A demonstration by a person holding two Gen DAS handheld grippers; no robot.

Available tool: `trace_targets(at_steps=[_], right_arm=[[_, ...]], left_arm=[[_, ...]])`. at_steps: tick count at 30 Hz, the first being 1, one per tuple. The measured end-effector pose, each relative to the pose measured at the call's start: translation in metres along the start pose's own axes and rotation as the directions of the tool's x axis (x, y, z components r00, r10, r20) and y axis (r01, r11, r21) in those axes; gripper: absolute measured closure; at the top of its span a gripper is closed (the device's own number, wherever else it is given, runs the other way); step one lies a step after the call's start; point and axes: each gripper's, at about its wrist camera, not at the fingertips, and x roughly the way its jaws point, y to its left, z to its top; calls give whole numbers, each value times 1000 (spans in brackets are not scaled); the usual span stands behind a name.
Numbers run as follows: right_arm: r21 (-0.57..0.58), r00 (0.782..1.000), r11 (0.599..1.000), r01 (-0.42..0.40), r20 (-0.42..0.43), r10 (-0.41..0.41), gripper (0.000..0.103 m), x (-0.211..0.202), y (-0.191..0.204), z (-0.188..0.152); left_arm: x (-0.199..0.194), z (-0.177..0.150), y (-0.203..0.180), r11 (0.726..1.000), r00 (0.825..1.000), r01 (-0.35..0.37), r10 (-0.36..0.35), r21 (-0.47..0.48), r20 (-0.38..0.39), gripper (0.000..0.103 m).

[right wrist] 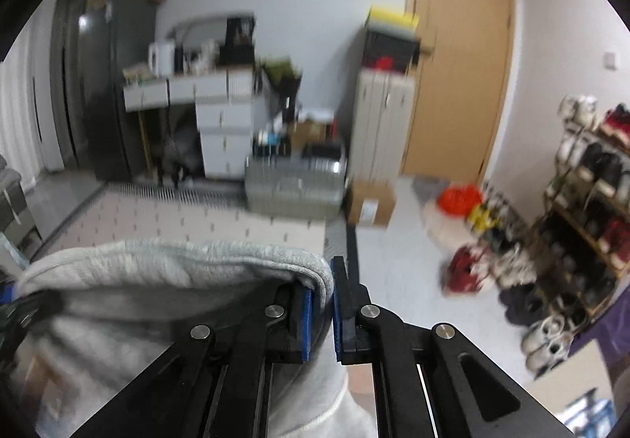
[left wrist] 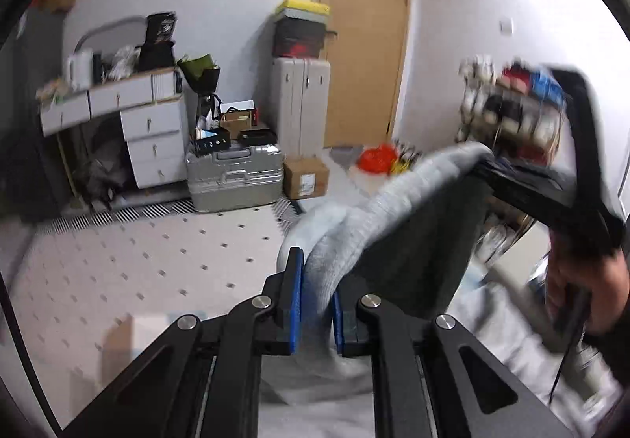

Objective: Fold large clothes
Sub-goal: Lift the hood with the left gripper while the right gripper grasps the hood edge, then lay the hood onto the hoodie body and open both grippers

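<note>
**Grey garment stretched between two tools**

The left tool [left wrist: 317,304] is clenched on a fold of the grey garment [left wrist: 393,209]; the right tool [right wrist: 323,314] is clamped on its thick rolled edge. The cloth hangs in the air between them — soft, fleecy, light grey, its long edge running tool to tool above the patterned floor [left wrist: 138,253]. No writing is legible.

Even, soft indoor light; fisheye bends and blackens the corners; motion blur smears the shoe rack [left wrist: 512,111] and glare streaks the fridge [right wrist: 114,84].

floor [right wrist: 204,217]: dotted pale rug | silver suitcase [left wrist: 235,178], cardboard box [left wrist: 306,177], possibly touching
</note>
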Motion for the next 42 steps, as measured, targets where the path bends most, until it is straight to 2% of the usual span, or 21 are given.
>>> trace_targets(at_steps=[2, 6, 10, 13, 17, 19, 20, 23, 25, 29, 31, 32, 33, 34, 36, 39, 41, 42], right_arm=[[9, 999, 1000, -22, 37, 21, 95, -38, -3, -4], [-32, 995, 997, -68, 76, 70, 95, -103, -3, -30], [-46, 987, 991, -125, 97, 129, 95, -146, 4, -75], [-33, 979, 983, -180, 90, 182, 95, -170, 12, -117], [-27, 973, 973, -229, 5, 229, 95, -181, 27, -173], [-43, 971, 971, -236, -52, 234, 95, -182, 38, -201], [-59, 964, 966, -251, -109, 244, 95, -179, 45, -216], [-79, 951, 964, -254, -200, 234, 95, -174, 53, -249], [-86, 944, 966, -243, -248, 215, 92, -170, 58, -265], [-99, 907, 970, -224, -384, 170, 90, -150, 62, -286], [-138, 904, 972, -189, -412, 117, 89, -146, 65, -290], [-144, 899, 973, -182, -425, 105, 87, -145, 65, -292], [-130, 881, 972, -194, -460, 114, 76, -144, 65, -293], [-118, 869, 972, -201, -479, 122, 59, -145, 65, -294], [-34, 825, 971, -238, -534, 184, 33, -147, 61, -298], [126, 800, 944, -305, -504, 325, 33, -161, 47, -300], [204, 803, 921, -333, -450, 390, 29, -172, 36, -298], [247, 812, 903, -352, -399, 425, 24, -180, 30, -296]], left_arm=[[-22, -7, -5, 998, 999, 21, -19, -62, 42, 95], [-48, -31, -18, 990, 997, 58, -51, -125, 57, 95], [-65, -66, -25, 984, 996, 81, -76, -161, 36, 95], [-71, -89, -28, 983, 995, 99, -102, -157, -12, 95], [-71, -110, -33, 989, 986, 117, -127, -90, -112, 95], [-73, -122, -37, 993, 983, 105, -111, -47, -145, 95], [-74, -126, -39, 994, 982, 104, -107, -29, -157, 95], [-75, -140, -40, 994, 972, 103, -97, 20, -214, 90], [-73, -145, -37, 990, 958, 136, -126, 21, -258, 85], [-83, -147, -27, 974, 934, 224, -222, -28, -279, 85], [-87, -145, -24, 967, 927, 250, -252, -41, -278, 80], [-89, -141, -23, 964, 924, 261, -262, -42, -278, 76], [-90, -137, -21, 963, 923, 266, -265, -37, -278, 61], [-91, -130, -21, 965, 928, 260, -258, -26, -268, 47], [-93, -122, -24, 968, 938, 251, -241, 6, -250, 38], [-77, -97, -37, 966, 941, 252, -230, 61, -248, 37], [-56, -77, -46, 960, 935, 268, -239, 81, -261, 37], [-49, -76, -49, 950, 923, 300, -268, 82, -277, 37]])
